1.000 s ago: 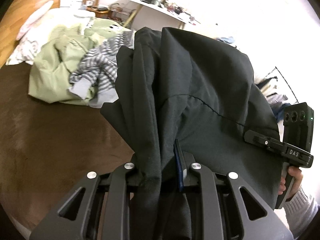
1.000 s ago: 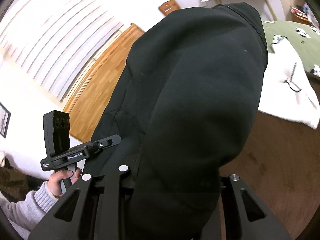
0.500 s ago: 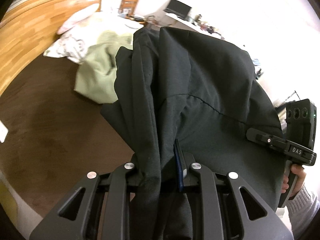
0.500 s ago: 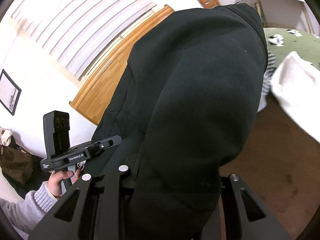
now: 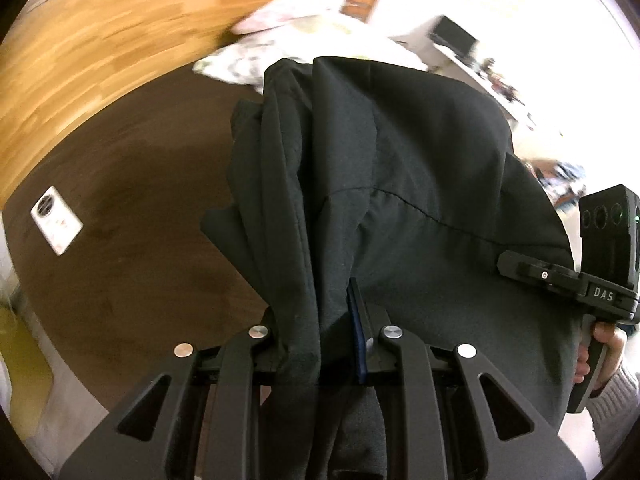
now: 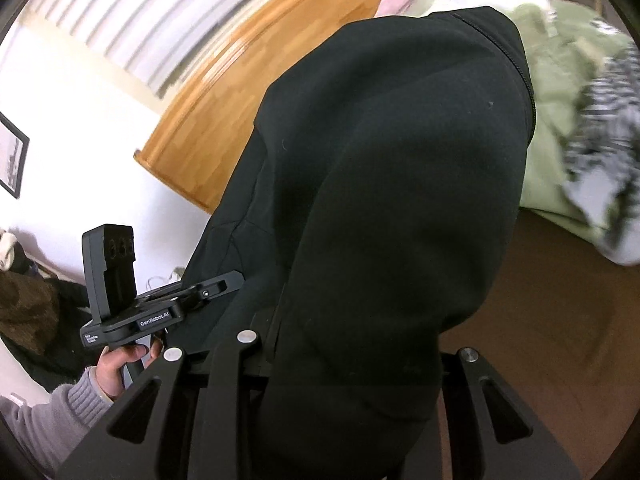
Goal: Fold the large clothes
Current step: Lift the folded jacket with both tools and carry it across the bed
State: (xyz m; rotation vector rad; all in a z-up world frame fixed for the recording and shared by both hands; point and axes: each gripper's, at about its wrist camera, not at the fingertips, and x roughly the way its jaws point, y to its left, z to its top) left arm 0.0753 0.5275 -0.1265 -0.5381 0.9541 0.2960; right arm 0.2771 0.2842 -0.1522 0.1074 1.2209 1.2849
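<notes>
Brown bed cover [image 5: 120,208] lies bare under a black garment [image 5: 400,184] you hold up with both grippers.

Your left gripper [image 5: 320,344] has its fingers clenched on a bunched fold of the garment; your right gripper [image 6: 344,356] is also clenched on the cloth, which drapes over its fingers and hides them. To the left in the left view the cover is open up to a wooden headboard [image 5: 100,52], with only a white card [image 5: 56,220] near the edge. That view alone shows a white desk [image 5: 452,48] far back. Only the right view shows a green cloth [image 6: 560,128] and a striped cloth [image 6: 600,152] piled just right of the garment, and slatted blinds [image 6: 140,20] at upper left.
</notes>
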